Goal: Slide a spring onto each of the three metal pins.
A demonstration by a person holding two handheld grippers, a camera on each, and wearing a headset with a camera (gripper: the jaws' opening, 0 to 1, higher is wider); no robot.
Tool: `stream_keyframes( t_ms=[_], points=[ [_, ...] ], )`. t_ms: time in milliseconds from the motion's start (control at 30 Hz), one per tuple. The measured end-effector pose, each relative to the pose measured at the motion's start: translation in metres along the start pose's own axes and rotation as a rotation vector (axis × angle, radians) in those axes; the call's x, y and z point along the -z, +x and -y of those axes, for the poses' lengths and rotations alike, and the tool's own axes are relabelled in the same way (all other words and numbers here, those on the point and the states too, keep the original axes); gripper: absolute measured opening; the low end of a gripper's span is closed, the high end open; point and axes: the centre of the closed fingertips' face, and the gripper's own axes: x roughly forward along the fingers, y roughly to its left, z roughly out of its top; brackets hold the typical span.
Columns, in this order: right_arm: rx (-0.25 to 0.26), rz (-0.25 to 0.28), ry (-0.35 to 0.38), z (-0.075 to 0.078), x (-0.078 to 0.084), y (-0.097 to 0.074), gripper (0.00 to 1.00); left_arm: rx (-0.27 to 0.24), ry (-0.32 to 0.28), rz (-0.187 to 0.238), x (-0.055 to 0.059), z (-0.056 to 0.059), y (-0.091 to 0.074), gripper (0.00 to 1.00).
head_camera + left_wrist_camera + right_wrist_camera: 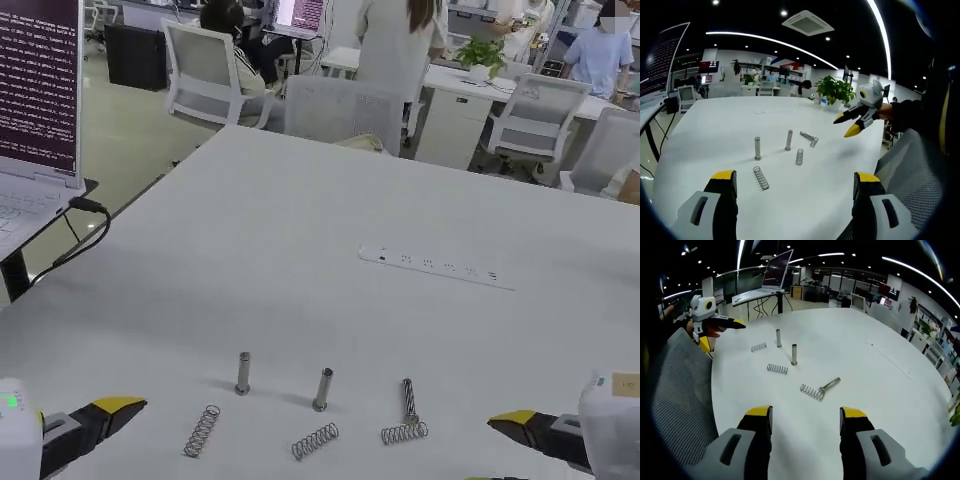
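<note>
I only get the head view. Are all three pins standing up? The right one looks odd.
Observer: No. In the right gripper view the right pin lies flat, while the left pin and middle pin stand.
Operator: Is a spring on it?
Observer: No. A spring lies beside its end, at an angle and seemingly touching.
Operator: Are those yellow claws open?
Observer: Both are. The left gripper and right gripper each show jaws wide apart, holding nothing.
</note>
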Motion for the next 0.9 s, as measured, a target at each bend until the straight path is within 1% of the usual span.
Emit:
stream_keyframes(
  t_ms=[233,400,567,900],
  points=[
    [-0.001,-0.007,-0.004,0.003,-0.003,0.004,0.50,0.000,0.004,-0.001,0.001,0.003,-0.001,0.94],
    [-0.001,-0.010,-0.004,0.005,-0.005,0.007,0.48,-0.003,0.003,-0.001,0.001,0.003,-0.001,0.94],
    [0.006,-0.018,-0.003,0.010,-0.006,0.010,0.47,0.003,0.007,0.001,0.000,0.005,0.000,0.94],
    [0.023,-0.022,0.011,0.019,-0.010,0.015,0.43,0.012,0.007,-0.005,0.002,0.006,0.003,0.94]
  ],
)
